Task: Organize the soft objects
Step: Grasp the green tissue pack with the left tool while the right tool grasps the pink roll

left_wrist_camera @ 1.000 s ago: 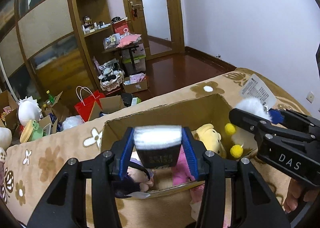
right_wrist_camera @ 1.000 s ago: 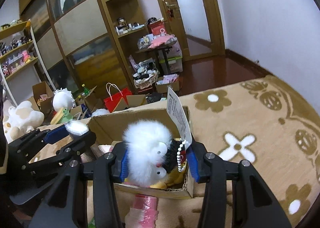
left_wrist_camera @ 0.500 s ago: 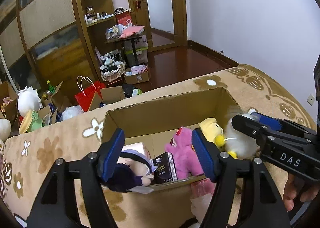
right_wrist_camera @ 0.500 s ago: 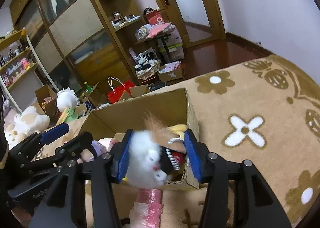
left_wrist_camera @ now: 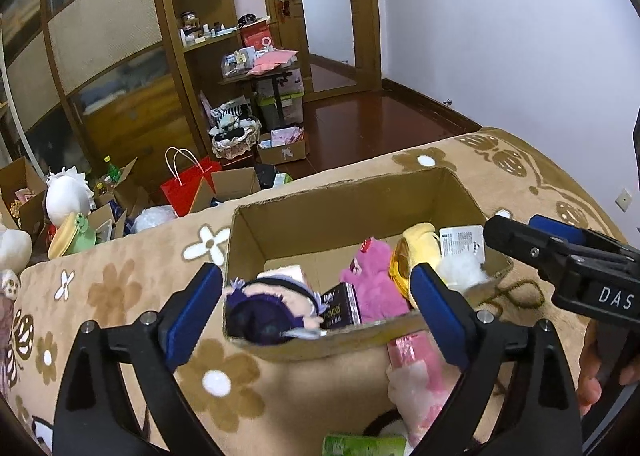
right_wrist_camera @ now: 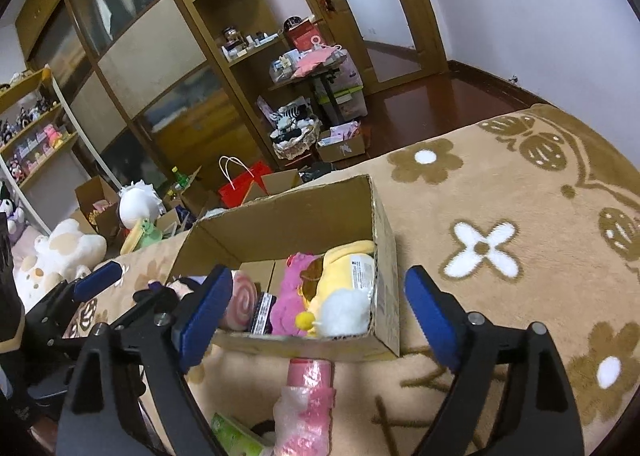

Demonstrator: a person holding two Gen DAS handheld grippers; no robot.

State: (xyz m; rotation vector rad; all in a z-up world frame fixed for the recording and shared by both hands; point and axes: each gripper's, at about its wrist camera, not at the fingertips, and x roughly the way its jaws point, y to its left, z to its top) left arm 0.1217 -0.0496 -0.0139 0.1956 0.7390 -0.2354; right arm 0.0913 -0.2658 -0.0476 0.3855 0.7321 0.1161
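An open cardboard box point(left_wrist_camera: 332, 211) point(right_wrist_camera: 288, 223) sits on a tan flowered blanket. In it lie a purple-haired doll point(left_wrist_camera: 264, 304), a black tissue pack point(left_wrist_camera: 338, 306) point(right_wrist_camera: 262, 310), a pink plush point(left_wrist_camera: 374, 280) point(right_wrist_camera: 290, 296), a yellow plush point(left_wrist_camera: 420, 244) point(right_wrist_camera: 344, 260) and a white fluffy toy with a paper tag point(left_wrist_camera: 460, 268) point(right_wrist_camera: 344, 312). My left gripper point(left_wrist_camera: 316, 304) is open and empty just in front of the box. My right gripper point(right_wrist_camera: 320, 316) is open and empty over the box's near right corner. A pink wrapped packet point(left_wrist_camera: 416, 372) point(right_wrist_camera: 308, 400) lies in front of the box.
A green packet point(left_wrist_camera: 362, 446) point(right_wrist_camera: 236, 434) lies near the bottom edge. Beyond the blanket point(right_wrist_camera: 500, 215), the floor holds a red bag point(left_wrist_camera: 188, 183), cardboard boxes and plush toys point(right_wrist_camera: 60, 248). A wooden wardrobe and shelves stand behind, with a door at the back.
The left gripper opened and dropped the black tissue pack into the box. The right gripper opened and let the white fluffy toy fall into the box's right end. Both have drawn back.
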